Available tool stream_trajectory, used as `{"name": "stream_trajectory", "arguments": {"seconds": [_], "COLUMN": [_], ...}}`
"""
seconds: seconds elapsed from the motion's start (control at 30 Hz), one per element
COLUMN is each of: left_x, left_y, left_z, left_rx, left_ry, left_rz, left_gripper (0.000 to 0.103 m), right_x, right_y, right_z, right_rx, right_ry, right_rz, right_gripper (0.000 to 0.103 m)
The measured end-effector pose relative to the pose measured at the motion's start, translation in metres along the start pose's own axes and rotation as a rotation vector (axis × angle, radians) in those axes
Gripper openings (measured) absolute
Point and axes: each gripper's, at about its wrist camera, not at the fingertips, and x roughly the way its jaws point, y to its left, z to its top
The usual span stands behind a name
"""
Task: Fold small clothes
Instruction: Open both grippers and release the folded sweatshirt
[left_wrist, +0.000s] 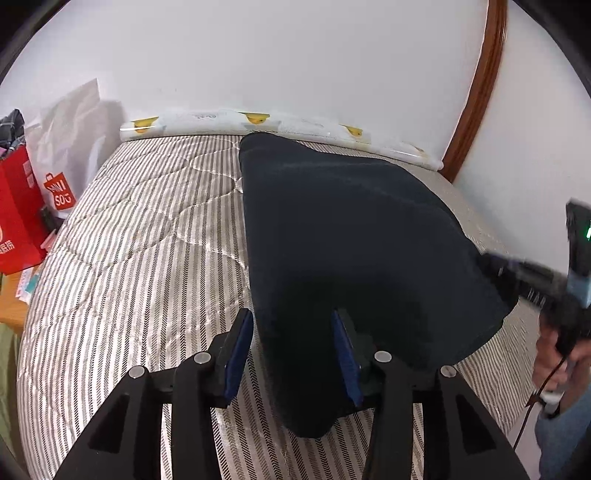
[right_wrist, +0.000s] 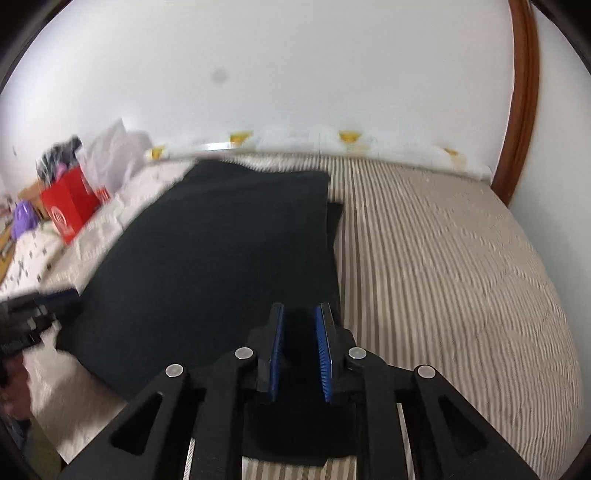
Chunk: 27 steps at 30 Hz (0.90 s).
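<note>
A dark navy garment (left_wrist: 354, 236) lies on the striped mattress (left_wrist: 147, 229), stretched between my two grippers. My left gripper (left_wrist: 293, 325) is open wide, with the garment's near left edge lying between its blue pads. My right gripper (right_wrist: 300, 317) is partly closed on the garment's near right edge (right_wrist: 299, 332), with cloth filling the gap between its blue pads. The garment (right_wrist: 221, 251) looks folded in the right wrist view, with a lower layer peeking out at its right side. The right gripper also shows in the left wrist view (left_wrist: 517, 273), and the left one in the right wrist view (right_wrist: 33, 317).
A red bag (left_wrist: 16, 218) and a white MINISO bag (left_wrist: 62, 155) stand left of the mattress. A white wall and a rolled white sheet with yellow marks (left_wrist: 258, 122) run behind it. A brown wooden frame (left_wrist: 476, 88) rises at the right.
</note>
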Motion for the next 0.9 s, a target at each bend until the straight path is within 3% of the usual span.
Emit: {"name": "stream_trajectory", "arguments": {"seconds": [0.1,0.4,0.5,0.57,0.7,0.9], "left_x": [-0.003,-0.017,-0.026,-0.03,-0.034,-0.026], "left_y": [-0.001,0.006,0.011,0.012,0.011,0.006], "left_z": [-0.002,-0.018,-0.023,-0.028,-0.043,-0.061], "left_rx": [-0.005,0.006,0.0,0.011,0.053,0.083], "left_ry": [0.005,0.016,0.005,0.006,0.028,0.072], "left_rz": [0.002,0.01,0.004,0.002,0.016,0.009], "left_gripper": [0.042,0.048,0.048,0.048,0.048,0.048], "right_x": [0.001,-0.025,-0.034,-0.039,-0.051,-0.051], "right_y": [-0.006,-0.017,-0.021,-0.02,-0.015,-0.014], "right_z": [-0.016,-0.025,-0.022,-0.022,-0.034,-0.071], "right_rx": [0.033,0.064,0.084,0.088,0.087,0.1], "right_ry": [-0.002,0.017,0.007,-0.008,-0.024,0.041], "right_rz": [-0.022,-0.06,-0.046,-0.03,0.0,0.039], "right_gripper": [0.017,0.018,0.027,0.04,0.044,0.045]}}
